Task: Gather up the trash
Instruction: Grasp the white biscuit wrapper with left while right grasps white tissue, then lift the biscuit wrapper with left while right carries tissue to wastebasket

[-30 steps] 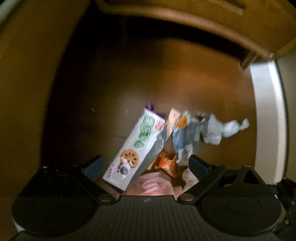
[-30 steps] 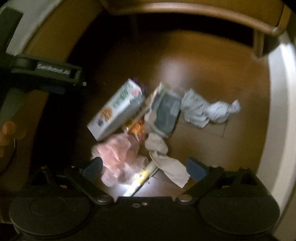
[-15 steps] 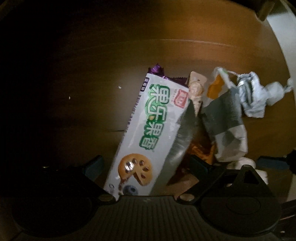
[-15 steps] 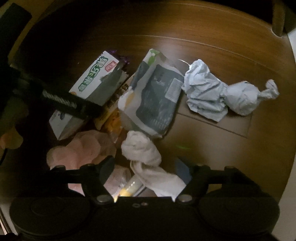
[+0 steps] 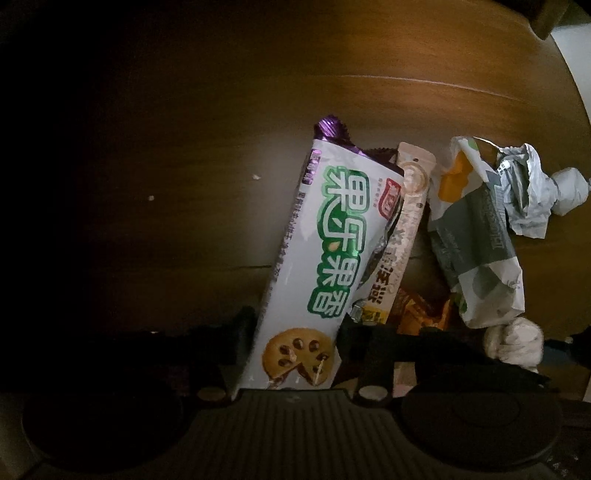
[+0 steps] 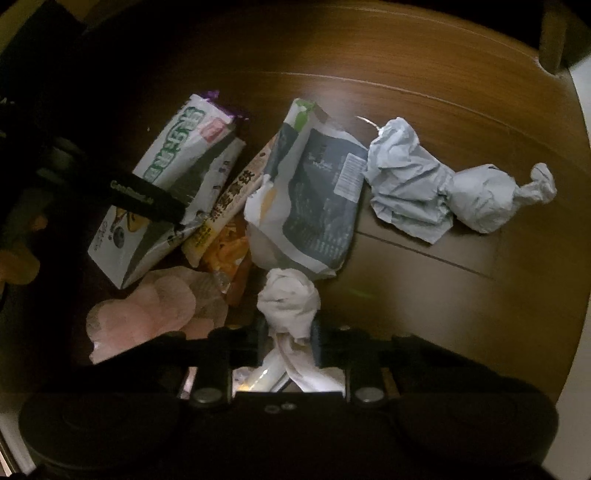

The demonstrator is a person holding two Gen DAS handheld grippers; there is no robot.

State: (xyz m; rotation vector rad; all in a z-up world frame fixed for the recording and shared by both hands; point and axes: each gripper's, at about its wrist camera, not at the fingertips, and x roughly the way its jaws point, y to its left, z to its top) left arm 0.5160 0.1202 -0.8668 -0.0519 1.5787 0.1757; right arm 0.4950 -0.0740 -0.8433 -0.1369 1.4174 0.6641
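Observation:
A pile of trash lies on a dark wooden table (image 5: 184, 147). My left gripper (image 5: 297, 332) is shut on the near end of a white cookie wrapper with green letters (image 5: 325, 240); the wrapper also shows in the right wrist view (image 6: 173, 158). My right gripper (image 6: 287, 332) is shut on a twisted white tissue (image 6: 290, 302). Beside them lie a grey-and-white bag (image 6: 314, 199), a beige snack stick wrapper (image 5: 402, 229), an orange wrapper (image 6: 229, 251), a pink tissue (image 6: 147, 314) and a crumpled pale paper (image 6: 443, 192).
The left gripper's black body (image 6: 144, 197) crosses the cookie wrapper in the right wrist view. The table's rounded edge (image 6: 569, 147) runs down the right side, with pale floor beyond. A wooden chair leg (image 6: 552, 33) stands at the top right.
Both grippers have dropped down to the pile and closed: the left on the cookie wrapper, the right on the white tissue. They were open above the trash before.

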